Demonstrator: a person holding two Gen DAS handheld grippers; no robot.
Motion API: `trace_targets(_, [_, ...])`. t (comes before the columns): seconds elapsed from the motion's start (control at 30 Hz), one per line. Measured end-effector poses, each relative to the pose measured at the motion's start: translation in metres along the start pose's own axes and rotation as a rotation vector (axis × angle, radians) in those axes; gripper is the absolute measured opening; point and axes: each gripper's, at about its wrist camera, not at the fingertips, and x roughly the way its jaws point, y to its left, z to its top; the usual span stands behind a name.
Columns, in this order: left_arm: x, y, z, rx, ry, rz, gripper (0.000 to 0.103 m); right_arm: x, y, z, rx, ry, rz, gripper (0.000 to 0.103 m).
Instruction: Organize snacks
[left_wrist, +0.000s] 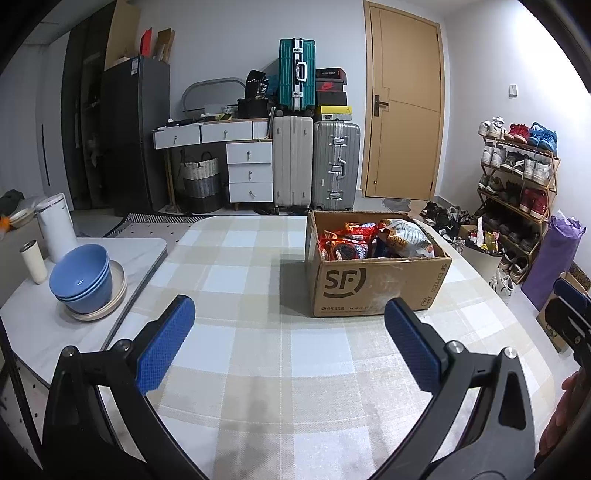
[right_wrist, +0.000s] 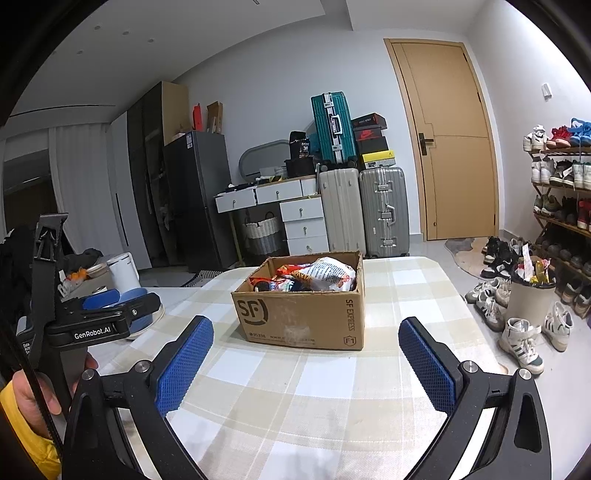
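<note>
- Left gripper (left_wrist: 289, 334): jaws spread wide, holding nothing, above the checked tablecloth (left_wrist: 258, 354)
- Right gripper (right_wrist: 306, 356): jaws likewise wide apart, holding nothing
- Cardboard box (right_wrist: 306, 314): on the table ahead of both grippers, filled with snack bags (right_wrist: 328, 277)
- Blue bowls (left_wrist: 83, 277): stacked at far left on a plate (left_wrist: 114, 299)

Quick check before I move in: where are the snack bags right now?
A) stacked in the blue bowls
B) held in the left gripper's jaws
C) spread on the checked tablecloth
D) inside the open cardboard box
D: the snack bags sit inside the open cardboard box, while both grippers hang open and empty over the tablecloth.
</note>
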Motion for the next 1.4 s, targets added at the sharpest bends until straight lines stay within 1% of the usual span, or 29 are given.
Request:
trace_targets(0.27, [-0.010, 0.001, 0.001, -0.002, 0.002, -0.006, 0.103, -0.002, 0.001, 0.001, -0.003, -0.004, -0.002, 0.102])
trace_targets(0.57, [-0.007, -0.003, -0.006, 0.000, 0.006, -0.013, 0.103, -0.002, 0.000, 0.000, 0.003, -0.004, 0.003, 0.102])
trace_targets(1.2, [-0.013, -0.006, -0.008, -0.004, 0.001, -0.023, 0.103, -0.003, 0.000, -0.001, 0.004, 0.001, 0.004, 0.102])
trace_targets(1.4, [-0.021, -0.006, -0.002, -0.002, -0.007, -0.046, 0.103, -0.003, 0.001, -0.002, 0.006, 0.002, 0.004, 0.102])
